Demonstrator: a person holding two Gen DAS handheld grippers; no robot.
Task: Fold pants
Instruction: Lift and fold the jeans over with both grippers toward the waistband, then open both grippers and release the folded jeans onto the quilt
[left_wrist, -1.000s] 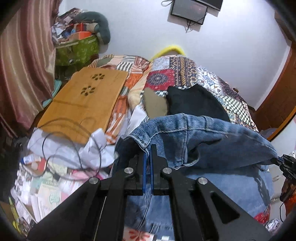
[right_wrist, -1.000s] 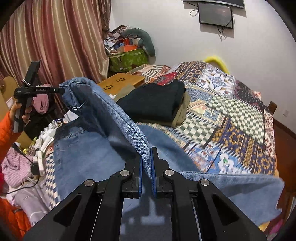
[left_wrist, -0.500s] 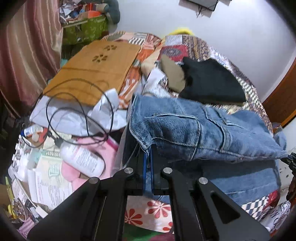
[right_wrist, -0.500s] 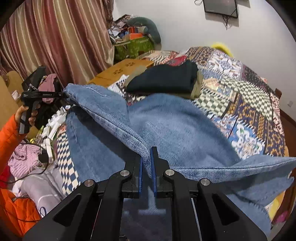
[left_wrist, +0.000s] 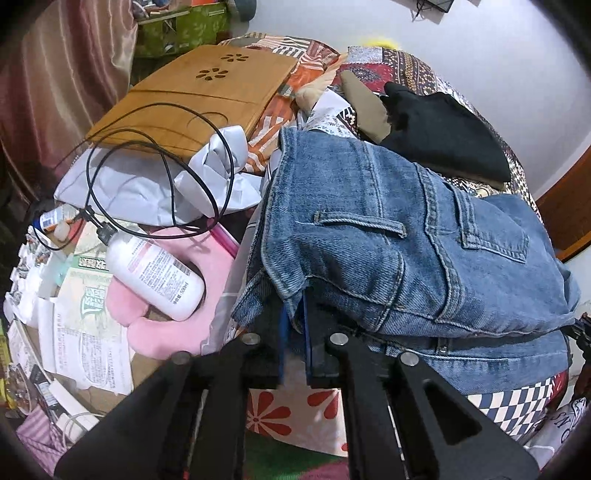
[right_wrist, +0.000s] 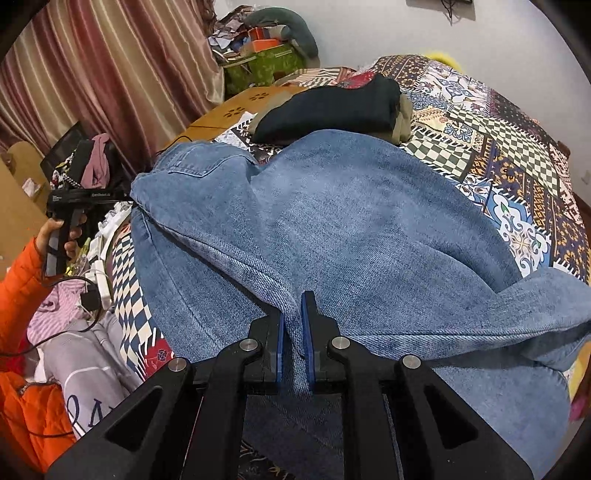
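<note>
Blue denim pants (left_wrist: 388, 236) lie doubled over on the patchwork bedspread (right_wrist: 491, 147), near its edge, the upper layer showing a back pocket and belt loop in the left wrist view and a broad plain leg panel in the right wrist view. My left gripper (left_wrist: 293, 325) has a corner of the waistband between its blue pads; its jaws have just been easing apart and stand at a narrow gap, and I read the cloth as still lightly pinched, though the denim drapes over the tips and hides the contact itself. My right gripper (right_wrist: 291, 325) likewise has a folded seam edge of the leg running between its pads, the jaws having just parted slightly around it; the fabric fills the slot. The far end of the leg runs past the right edge of the frame, so its hem is cut off. Behind the pants sits a folded dark garment (right_wrist: 332, 107) on an olive one, only a strip of which shows. In the right wrist view my left hand (right_wrist: 61, 236), in an orange sleeve, holds its gripper handle at the bed's edge. Beside the bed lie a wooden lap tray (left_wrist: 192, 96), a looped black cable (left_wrist: 162, 162), a white bottle (left_wrist: 155, 273) on a pink cushion (left_wrist: 162, 325), and papers whose print I cannot read.
</note>
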